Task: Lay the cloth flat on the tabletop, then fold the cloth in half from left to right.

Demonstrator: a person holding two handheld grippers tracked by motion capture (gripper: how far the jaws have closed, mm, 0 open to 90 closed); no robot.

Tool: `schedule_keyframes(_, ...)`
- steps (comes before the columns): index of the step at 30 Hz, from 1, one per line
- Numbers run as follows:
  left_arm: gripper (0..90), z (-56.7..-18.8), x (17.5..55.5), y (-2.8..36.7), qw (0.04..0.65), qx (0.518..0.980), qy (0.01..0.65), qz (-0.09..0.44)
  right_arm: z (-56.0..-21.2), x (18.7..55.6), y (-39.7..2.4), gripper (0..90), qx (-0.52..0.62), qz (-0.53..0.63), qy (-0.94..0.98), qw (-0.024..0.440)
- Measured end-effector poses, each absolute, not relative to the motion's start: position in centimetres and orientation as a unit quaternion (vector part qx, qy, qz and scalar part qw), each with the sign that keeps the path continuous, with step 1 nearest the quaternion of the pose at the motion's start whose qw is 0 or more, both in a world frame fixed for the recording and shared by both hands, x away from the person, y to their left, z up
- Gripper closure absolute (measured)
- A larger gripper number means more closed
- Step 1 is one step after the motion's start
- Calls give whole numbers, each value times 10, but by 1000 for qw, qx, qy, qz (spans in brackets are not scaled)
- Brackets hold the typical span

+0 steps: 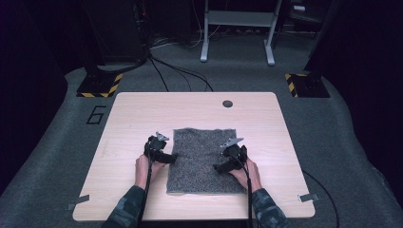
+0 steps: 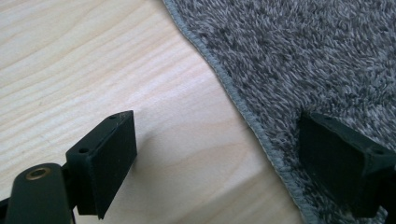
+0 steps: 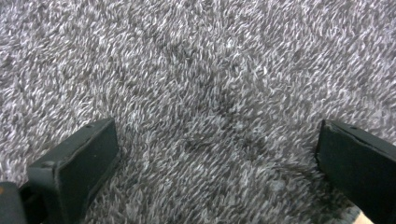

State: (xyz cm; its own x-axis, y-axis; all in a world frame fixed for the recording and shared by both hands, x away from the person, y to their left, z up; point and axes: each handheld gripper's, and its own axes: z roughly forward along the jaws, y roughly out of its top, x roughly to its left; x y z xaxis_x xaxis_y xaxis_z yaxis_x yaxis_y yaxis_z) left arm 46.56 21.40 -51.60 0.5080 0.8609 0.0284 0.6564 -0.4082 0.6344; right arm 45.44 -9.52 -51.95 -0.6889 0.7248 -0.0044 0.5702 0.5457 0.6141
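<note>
A: High view logged a grey towel (image 1: 205,160) flat on the wooden table (image 1: 133,118), nearer the person's edge. Left gripper (image 1: 170,158)?

B: At the towel's left hem, jaws wide apart, one over bare wood, one over the pile. Nothing clamped.

A: Right gripper (image 1: 219,167)?

B: Over the towel's right part, jaws spread wide above the pile, nothing between them.
</note>
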Motion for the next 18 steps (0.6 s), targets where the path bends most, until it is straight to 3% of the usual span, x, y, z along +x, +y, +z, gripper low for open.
schedule_keyframes(6,119,-507,465,216,321,811,461,167,-509,447,-101,0,376,316,862,128)
schedule_keyframes(18,107,-497,476,229,329,800,477,157,-486,415,-80,0,349,357,857,125)
